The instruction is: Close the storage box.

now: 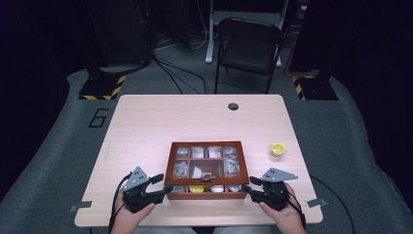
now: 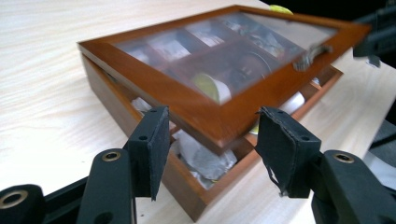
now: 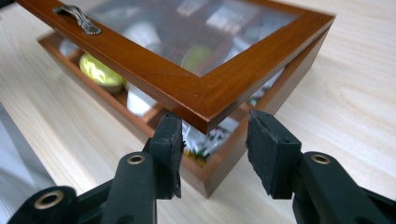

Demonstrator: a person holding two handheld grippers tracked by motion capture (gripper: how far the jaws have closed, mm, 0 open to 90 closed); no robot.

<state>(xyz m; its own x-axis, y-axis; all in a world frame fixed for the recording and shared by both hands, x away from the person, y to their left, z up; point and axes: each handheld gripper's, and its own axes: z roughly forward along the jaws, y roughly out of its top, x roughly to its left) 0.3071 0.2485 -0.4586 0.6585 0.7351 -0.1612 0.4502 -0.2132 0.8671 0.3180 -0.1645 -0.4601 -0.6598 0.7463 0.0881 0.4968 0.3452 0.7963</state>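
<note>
A brown wooden box (image 1: 207, 194) with a glass-paned lid (image 2: 196, 105) sits near the table's front edge. Its lid is tilted up at the front, leaving a gap above the base (image 2: 107, 100). Inside are compartments with packets and a yellow-topped capsule (image 3: 95, 70). My left gripper (image 1: 165, 189) is open, its jaws standing either side of the lid's front left corner. My right gripper (image 1: 246, 189) is open too, straddling the lid's front right corner (image 3: 187, 81). A small metal handle (image 3: 77, 18) sits mid-front on the lid.
A small yellow cup (image 1: 278, 148) stands on the table right of the box. A dark cable hole (image 1: 233, 106) lies near the far edge. Beyond the table stands a black folding chair (image 1: 248, 44).
</note>
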